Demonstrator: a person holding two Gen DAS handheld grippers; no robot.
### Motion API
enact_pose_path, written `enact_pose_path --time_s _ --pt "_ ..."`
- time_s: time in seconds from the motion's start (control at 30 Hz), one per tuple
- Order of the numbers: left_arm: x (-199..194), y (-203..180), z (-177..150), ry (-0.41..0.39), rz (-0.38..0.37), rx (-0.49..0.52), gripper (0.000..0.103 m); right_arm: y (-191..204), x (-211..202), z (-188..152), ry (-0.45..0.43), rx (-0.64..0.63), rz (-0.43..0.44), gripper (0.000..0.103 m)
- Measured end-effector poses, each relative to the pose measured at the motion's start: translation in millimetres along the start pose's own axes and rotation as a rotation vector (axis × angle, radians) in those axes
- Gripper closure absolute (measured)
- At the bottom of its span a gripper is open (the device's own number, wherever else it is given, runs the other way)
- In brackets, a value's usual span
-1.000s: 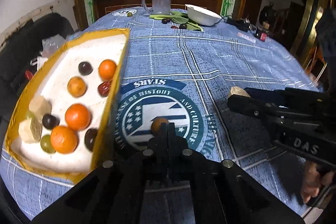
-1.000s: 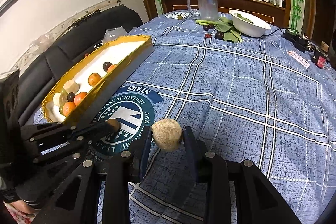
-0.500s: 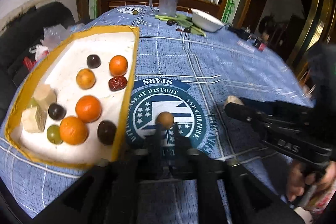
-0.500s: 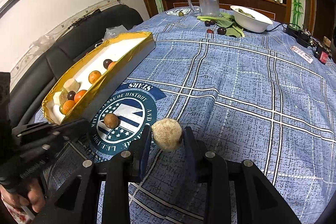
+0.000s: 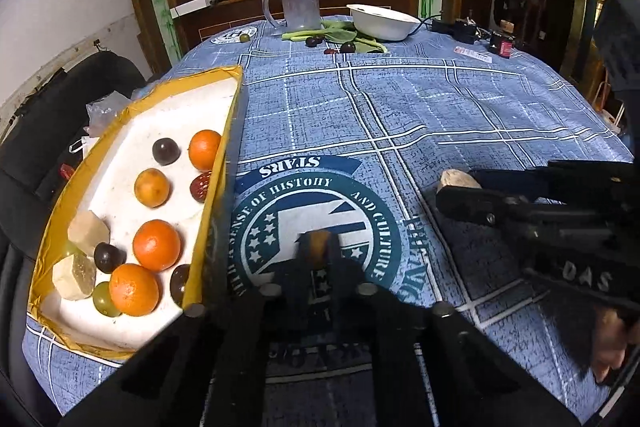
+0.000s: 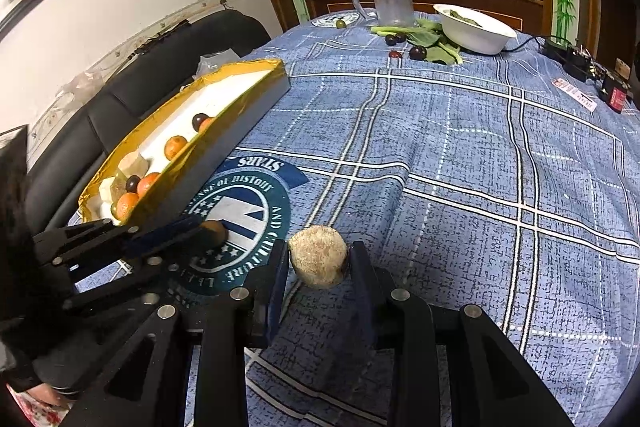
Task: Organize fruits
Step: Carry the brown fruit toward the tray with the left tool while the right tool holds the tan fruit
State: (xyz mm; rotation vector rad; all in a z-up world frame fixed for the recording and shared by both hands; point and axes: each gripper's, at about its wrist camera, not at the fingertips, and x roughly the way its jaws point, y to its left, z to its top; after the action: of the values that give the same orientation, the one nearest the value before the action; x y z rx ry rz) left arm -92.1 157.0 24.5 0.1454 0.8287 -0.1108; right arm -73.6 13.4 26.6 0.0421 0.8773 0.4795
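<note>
Tan fuzzy round fruit [image 6: 318, 261], pinched in right claw [image 6: 319, 263]

Small brown round fruit [image 5: 316, 247] on worktop emblem, between left gripper [image 5: 316, 263] fingers; rough beige round fruit [image 6: 318, 255] clamped in right gripper [image 6: 319, 261]; gold-rimmed tray [image 5: 212, 187] holding oranges, dark plums

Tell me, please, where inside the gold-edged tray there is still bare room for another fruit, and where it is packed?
The tray is bare across its far end, beyond the dark plum and the orange, up to the far rim. The near half is crowded: oranges, pale blocks, a green grape, dark fruits.
</note>
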Motion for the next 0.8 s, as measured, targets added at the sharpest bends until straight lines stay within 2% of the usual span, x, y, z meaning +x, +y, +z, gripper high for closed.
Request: enact_pose_path --time_s 0.2,0.33,0.43,0.5,0.67,0.8 --pt "-20.0 18.5 -5.6 -0.026 -0.034 -0.063 0.103 -4.1 0.5 -0.1 0.002 0.020 0.019 0.069" --pt "-21.1 27.5 -4.4 -0.015 -0.132 -0.125 0.102 -4.0 3.8 0.6 0.014 0.022 0.034 0.069" --pt "-12.7 15.3 -0.4 0.003 -0.115 -0.078 0.097 -4.9 4.4 0.9 0.015 0.029 0.040 0.069" --pt "-2.7 5.2 3.5 0.029 -0.095 -0.039 0.086 -6.2 3.8 0.7 0.012 0.034 0.042 0.069" --pt "24.9 -2.8 8.8 0.123 -0.107 -0.010 0.084 -9.9 2.7 0.5 0.005 0.052 0.057 0.069" --pt "29.0 -7.2 13.0 0.132 -0.084 0.023 0.082 -13.5 2.7 0.1 0.005 0.069 0.080 0.069"
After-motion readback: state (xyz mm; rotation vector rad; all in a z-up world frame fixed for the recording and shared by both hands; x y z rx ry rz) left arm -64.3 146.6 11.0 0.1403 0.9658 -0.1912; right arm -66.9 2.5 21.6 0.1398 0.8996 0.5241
